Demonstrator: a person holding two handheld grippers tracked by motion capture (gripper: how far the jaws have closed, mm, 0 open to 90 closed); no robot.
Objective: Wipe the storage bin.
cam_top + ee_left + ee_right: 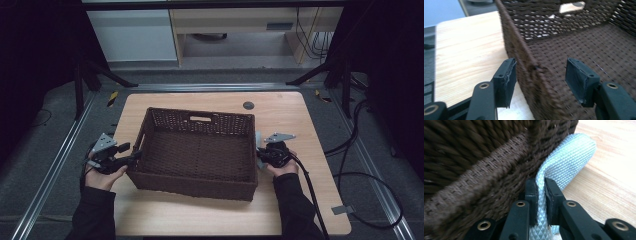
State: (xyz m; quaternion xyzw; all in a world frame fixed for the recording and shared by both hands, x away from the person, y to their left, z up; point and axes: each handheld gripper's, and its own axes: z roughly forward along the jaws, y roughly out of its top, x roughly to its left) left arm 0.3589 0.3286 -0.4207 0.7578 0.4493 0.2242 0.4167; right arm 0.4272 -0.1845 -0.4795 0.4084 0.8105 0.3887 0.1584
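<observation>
Up close, the right gripper point(541, 202) pinches a pale blue textured strap point(564, 162) against the wicker basket point(481, 170); the left gripper point(540, 80) stands wide, straddling the basket's left wall untouched. From above, the basket sits mid-table point(300, 115) between both grippers.

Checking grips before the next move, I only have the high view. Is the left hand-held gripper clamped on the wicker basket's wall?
Observer: No. The left hand-held gripper is open; its jaws straddle the wicker basket wall, one outside, one inside, pads apart from it.
Operator: And the right one, is it on the basket?
Observer: No. The right hand-held gripper is shut on a pale blue textured strap beside the basket's outer wall.
Operator: Strap flat?
Observer: No, it bends over past the jaws, against the basket.
</observation>
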